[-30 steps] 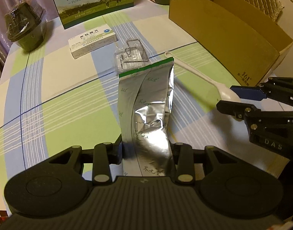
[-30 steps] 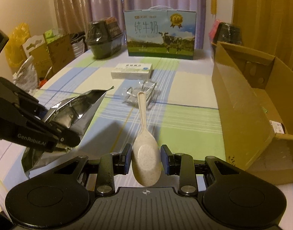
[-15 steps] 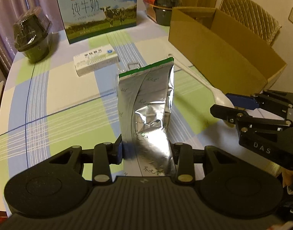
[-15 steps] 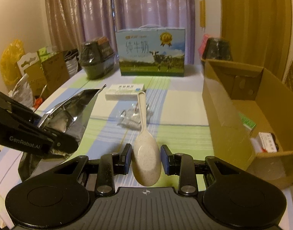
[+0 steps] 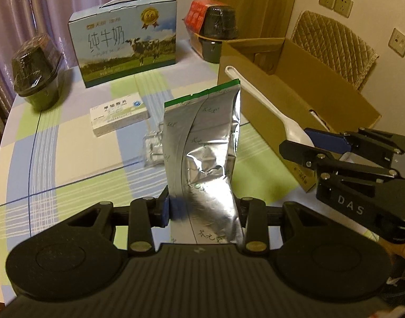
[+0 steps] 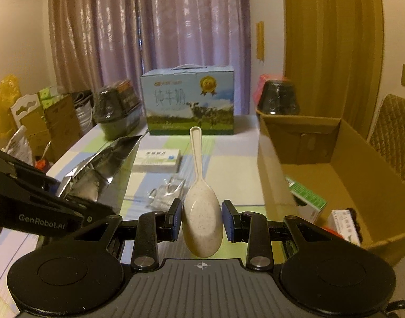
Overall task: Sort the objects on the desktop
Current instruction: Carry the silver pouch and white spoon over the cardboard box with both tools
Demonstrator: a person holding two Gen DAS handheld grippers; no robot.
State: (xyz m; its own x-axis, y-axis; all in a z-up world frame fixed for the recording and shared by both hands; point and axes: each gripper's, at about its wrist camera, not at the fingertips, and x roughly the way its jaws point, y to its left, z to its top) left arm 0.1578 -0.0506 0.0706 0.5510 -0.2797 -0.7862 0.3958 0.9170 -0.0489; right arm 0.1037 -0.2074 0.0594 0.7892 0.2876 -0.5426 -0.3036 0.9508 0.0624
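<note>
Both loads have risen off the table (image 5: 70, 143). Left hand-held gripper (image 5: 202, 208) clamps the pouch (image 5: 202, 143) base: light, crushable foil. Right hand-held gripper (image 6: 201, 220) grips the spoon (image 6: 201, 206) bowl: rigid, smooth, beside the box (image 6: 342, 159).

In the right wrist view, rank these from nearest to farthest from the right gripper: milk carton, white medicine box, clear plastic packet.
From the right gripper, which is shut on the spoon:
1. Clear plastic packet, on the table just ahead, slightly left.
2. White medicine box, mid-table, behind the packet.
3. Milk carton, upright at the far edge by the curtain.
</note>
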